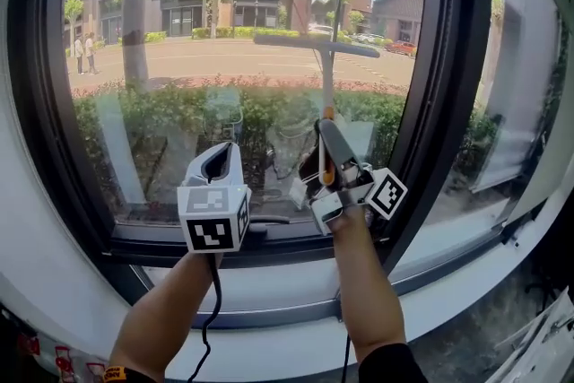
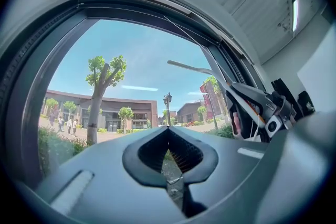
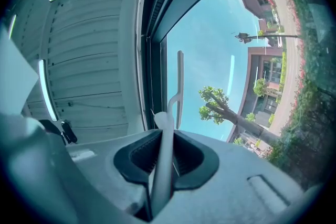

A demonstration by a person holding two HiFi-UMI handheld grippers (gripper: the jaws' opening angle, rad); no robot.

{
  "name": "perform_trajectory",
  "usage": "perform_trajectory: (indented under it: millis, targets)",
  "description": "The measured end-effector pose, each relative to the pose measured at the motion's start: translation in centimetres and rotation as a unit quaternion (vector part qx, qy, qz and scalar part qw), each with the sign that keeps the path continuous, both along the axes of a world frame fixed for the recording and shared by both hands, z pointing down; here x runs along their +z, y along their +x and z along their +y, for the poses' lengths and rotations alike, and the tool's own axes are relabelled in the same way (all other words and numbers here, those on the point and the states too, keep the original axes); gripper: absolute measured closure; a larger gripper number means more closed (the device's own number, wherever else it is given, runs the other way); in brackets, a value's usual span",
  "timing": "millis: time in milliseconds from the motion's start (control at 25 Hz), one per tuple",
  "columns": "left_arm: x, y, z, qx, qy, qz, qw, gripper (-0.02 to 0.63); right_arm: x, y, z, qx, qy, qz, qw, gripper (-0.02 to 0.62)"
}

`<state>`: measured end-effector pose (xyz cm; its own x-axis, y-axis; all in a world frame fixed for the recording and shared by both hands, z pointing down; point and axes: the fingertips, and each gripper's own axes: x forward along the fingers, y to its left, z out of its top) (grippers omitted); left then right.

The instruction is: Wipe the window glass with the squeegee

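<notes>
Right gripper (image 3: 165, 161) pinches squeegee (image 1: 316, 44) by its handle, blade high at window glass (image 1: 179, 58); left gripper (image 2: 169, 165) jaws pressed together, empty.

- No word, number or brand name can be read in any view.
- Black-and-white square code patterns are carried on the cube (image 1: 213, 220) of the left gripper (image 1: 221, 161) and on the cube (image 1: 387, 193) of the right gripper (image 1: 325, 128). No letters or digits are formed by them.
- A red banner (image 2: 204, 93) is seen far outside at the right, by the buildings. Its print is too small to be made out.
</notes>
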<state>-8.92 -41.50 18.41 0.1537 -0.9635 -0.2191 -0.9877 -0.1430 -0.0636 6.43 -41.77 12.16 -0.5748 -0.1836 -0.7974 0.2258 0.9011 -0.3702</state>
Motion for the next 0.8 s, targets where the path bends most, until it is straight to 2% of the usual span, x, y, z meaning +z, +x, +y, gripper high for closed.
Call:
perform_trajectory:
  millis: [120,400,800]
  targets:
    - [0.8,0.6,0.0,0.007,-0.003,0.003,1.0,0.588,2.9,0.6,0.4,0.001,-0.011,-0.003,1.0,0.551]
    - [2.5,0.3,0.0,-0.009,-0.019,-0.003,0.9998,0.588,7.2,0.3,0.5,-0.016,-0.033,-0.003,0.999,0.551]
    - [3.5,1.0,0.0,-0.017,-0.023,-0.007,0.9996,0.588,7.4,1.1,0.6,-0.026,-0.035,0.008,0.999,0.551]
